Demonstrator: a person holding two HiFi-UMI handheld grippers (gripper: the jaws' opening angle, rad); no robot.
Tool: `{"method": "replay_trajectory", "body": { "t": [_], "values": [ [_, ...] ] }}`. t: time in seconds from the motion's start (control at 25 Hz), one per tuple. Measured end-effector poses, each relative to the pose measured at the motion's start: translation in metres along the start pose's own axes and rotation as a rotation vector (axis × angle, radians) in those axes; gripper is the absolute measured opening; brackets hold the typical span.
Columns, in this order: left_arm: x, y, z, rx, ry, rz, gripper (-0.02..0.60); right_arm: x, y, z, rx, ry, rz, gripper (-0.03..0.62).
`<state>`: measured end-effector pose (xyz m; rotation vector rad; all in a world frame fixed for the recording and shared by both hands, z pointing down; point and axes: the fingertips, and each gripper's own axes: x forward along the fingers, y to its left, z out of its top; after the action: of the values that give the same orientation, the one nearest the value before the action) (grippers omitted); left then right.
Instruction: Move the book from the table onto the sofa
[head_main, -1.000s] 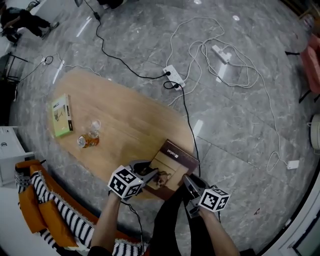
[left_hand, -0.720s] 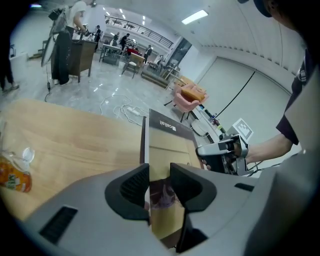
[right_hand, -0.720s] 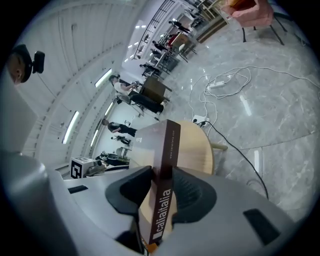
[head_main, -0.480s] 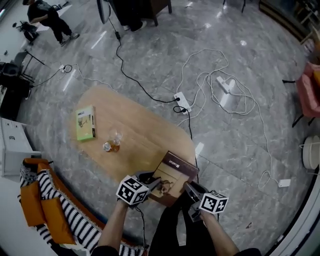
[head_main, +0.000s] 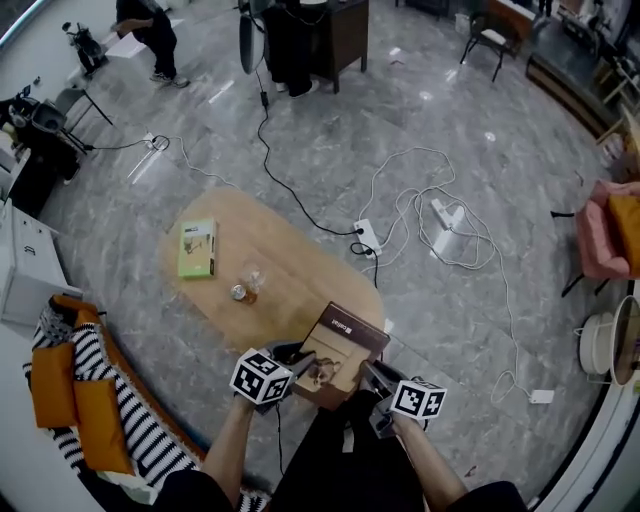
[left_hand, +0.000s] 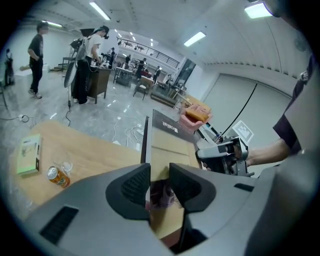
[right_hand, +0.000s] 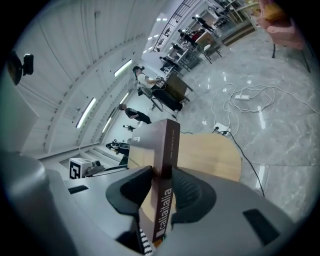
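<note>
Book (head_main: 345, 335), near corners behind left gripper (head_main: 304, 362), right gripper (head_main: 372, 373)

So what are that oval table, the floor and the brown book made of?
Table: apparently light wood or wood veneer, matt; warm tan with faint grain.
Floor: polished stone or marble-look tile; grey veining, seams and lamp reflections.
Book: paper inside a stiff brown cover, probably card, slightly satin; printed lettering on cover and spine.

book (head_main: 340, 340) over table's (head_main: 290, 260) near end; can (head_main: 238, 292) beside glass (head_main: 253, 276); sofa (head_main: 100, 400) left
</note>
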<state>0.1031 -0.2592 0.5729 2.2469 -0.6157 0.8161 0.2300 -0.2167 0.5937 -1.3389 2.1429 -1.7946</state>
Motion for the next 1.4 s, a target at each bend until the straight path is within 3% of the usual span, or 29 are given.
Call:
{"method": "replay_trajectory", "body": {
  "t": [0.36,0.6,1.08,1.4],
  "values": [
    [-0.066,0.000,-0.012,-0.093,-0.128,0.067,0.126,0.007,0.059,-0.008,-0.112,0.045,0.051,0.138],
    [-0.095,0.003,-0.030,-0.200,-0.216,0.159,0.124,0.024,0.082,-0.014,-0.187,0.148,0.116,0.137],
    [-0.144,-0.006,-0.073,-0.469,-0.409,0.456,0.120,0.067,0.124,-0.032,-0.378,0.507,0.316,0.133],
    [-0.180,-0.042,-0.146,-0.683,-0.520,0.649,0.112,0.076,0.154,-0.101,-0.497,0.758,0.438,0.129]
  ]
}}
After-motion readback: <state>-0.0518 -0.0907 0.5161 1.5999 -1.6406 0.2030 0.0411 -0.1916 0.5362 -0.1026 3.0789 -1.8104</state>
